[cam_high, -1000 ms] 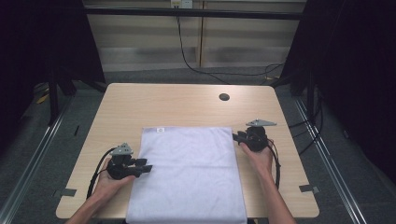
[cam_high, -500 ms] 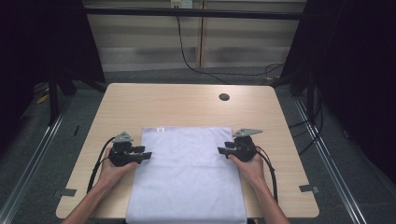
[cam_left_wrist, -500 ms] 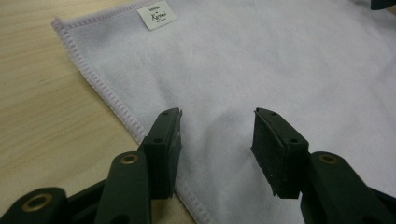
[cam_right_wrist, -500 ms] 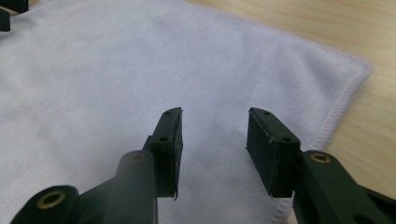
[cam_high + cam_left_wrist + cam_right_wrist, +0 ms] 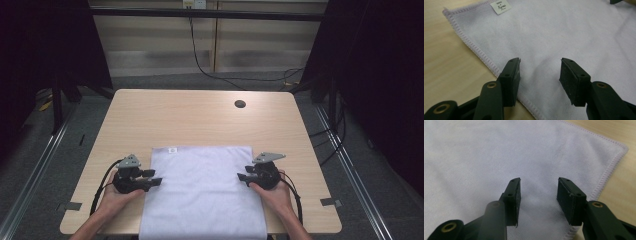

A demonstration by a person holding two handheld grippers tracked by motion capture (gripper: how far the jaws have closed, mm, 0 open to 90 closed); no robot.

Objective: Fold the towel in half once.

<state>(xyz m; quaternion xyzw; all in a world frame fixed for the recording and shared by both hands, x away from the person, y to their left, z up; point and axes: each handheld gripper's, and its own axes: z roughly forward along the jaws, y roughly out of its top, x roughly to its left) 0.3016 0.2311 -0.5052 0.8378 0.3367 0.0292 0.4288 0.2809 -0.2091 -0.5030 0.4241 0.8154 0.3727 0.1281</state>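
Note:
A pale lilac cloth (image 5: 202, 190) lies flat on the wooden table (image 5: 200, 120), its near edge hanging over the front. A small white label (image 5: 172, 149) sits near its far left corner, the label (image 5: 500, 6) also seen from the left gripper view. My left gripper (image 5: 154, 178) is open at the cloth's left edge, jaws spread over the cloth (image 5: 564, 40) and its stitched hem. My right gripper (image 5: 242, 177) is open at the right edge, jaws apart above the cloth (image 5: 499, 152) near its far right corner. Nothing is held.
A dark round hole (image 5: 240, 104) is set in the table toward the far right. Black cables trail from both grippers toward the front edge. Bare wood lies beyond the cloth and along both sides.
Both grippers have come toward the near side along the cloth's edges. The right one moved in from off the far right corner onto the right edge. Both stay open.

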